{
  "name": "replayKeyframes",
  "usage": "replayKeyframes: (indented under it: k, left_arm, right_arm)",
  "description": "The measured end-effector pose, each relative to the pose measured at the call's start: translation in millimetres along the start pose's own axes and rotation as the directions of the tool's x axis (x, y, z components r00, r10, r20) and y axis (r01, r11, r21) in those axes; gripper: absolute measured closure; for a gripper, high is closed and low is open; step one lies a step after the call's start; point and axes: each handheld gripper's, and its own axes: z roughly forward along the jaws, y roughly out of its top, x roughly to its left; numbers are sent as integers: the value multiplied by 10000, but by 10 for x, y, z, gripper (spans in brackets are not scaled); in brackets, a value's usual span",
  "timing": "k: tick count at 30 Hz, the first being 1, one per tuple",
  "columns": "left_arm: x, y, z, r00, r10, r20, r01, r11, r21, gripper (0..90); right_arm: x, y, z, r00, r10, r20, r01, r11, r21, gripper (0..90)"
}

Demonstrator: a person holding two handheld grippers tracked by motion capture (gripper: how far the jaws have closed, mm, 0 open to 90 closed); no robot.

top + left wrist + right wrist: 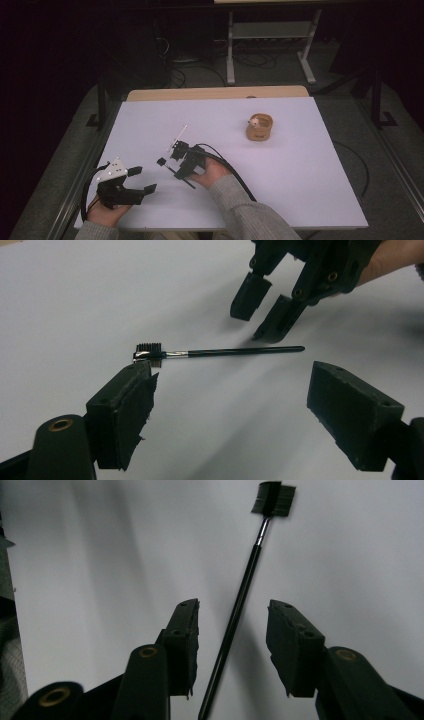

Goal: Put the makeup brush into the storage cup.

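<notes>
A thin black brush [175,172] with a short comb-like head lies flat on the white table [300,175], left of centre. In the right gripper view its handle [247,575] runs up between the two jaws to the head [273,499]. My right gripper [179,167] is open, low over the handle, with its jaws on either side and a gap to each. From the left gripper view the brush [235,351] lies crosswise ahead, and the right gripper [265,310] hangs over its tail end. My left gripper [141,180] is open and holds nothing, near the front left corner.
A short wooden cup [259,127] with a small pale object inside stands at the back right of the table. A thin white stick [179,136] lies just beyond the right gripper. Cables trail from both grippers toward the front edge.
</notes>
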Motion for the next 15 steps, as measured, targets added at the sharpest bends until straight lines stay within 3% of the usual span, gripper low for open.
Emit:
replayKeyframes:
  k: [15]
  left_arm:
    - [3, -8, 16, 10000, 9, 14, -9, 10000, 39, 184]
  right_arm:
    - [33, -27, 181, 9999, -113, 106, 103, 9959, 894, 715]
